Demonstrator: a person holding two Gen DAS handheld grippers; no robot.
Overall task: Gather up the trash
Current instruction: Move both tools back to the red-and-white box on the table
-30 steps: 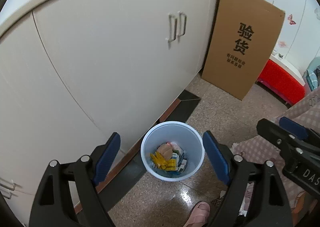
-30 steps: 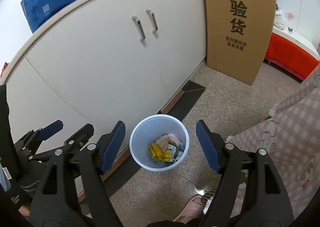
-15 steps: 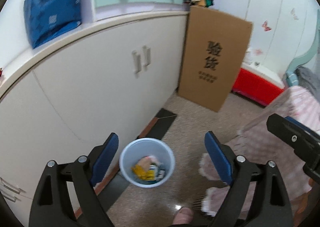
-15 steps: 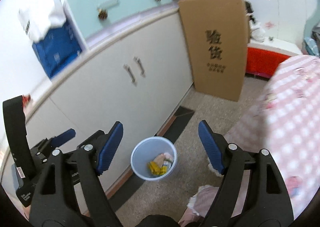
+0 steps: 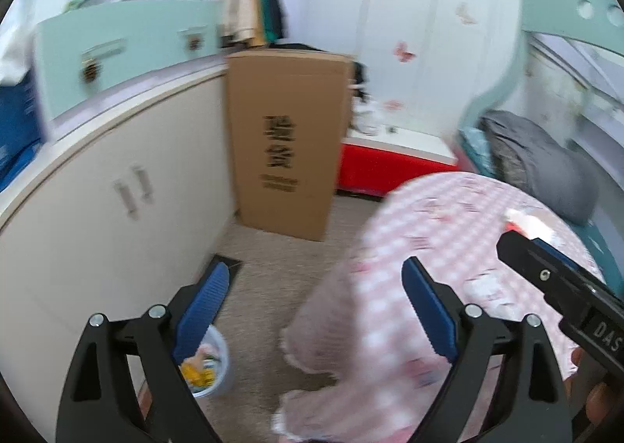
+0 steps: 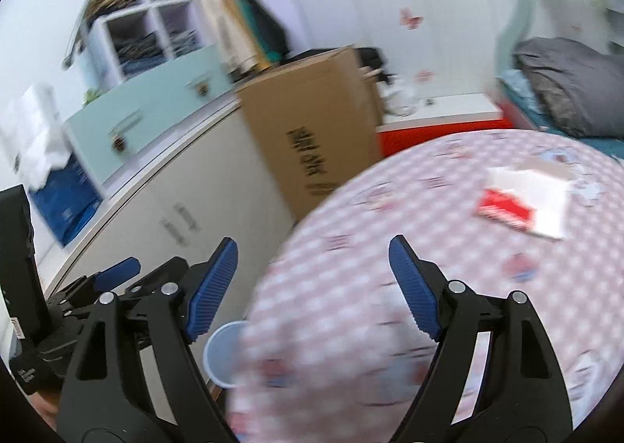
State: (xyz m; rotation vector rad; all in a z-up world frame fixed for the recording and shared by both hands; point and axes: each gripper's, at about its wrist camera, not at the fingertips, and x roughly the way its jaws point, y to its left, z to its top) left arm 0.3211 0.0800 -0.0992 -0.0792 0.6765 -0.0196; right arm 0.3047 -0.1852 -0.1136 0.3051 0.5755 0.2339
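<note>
A red-and-white packet (image 6: 522, 205) lies flat on the pink checked cloth ahead of me, well apart from the white bin (image 5: 212, 363), which stands upright on the floor holding yellow and pale wrappers (image 5: 199, 369).

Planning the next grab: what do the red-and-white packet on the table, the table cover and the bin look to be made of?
The red-and-white packet looks like thin paper or card: flat, matte, sharp corners, though blurred. The table cover looks like soft checked fabric, with a ruffled hem. The bin looks like smooth, pale plastic with a thin rim.
</note>
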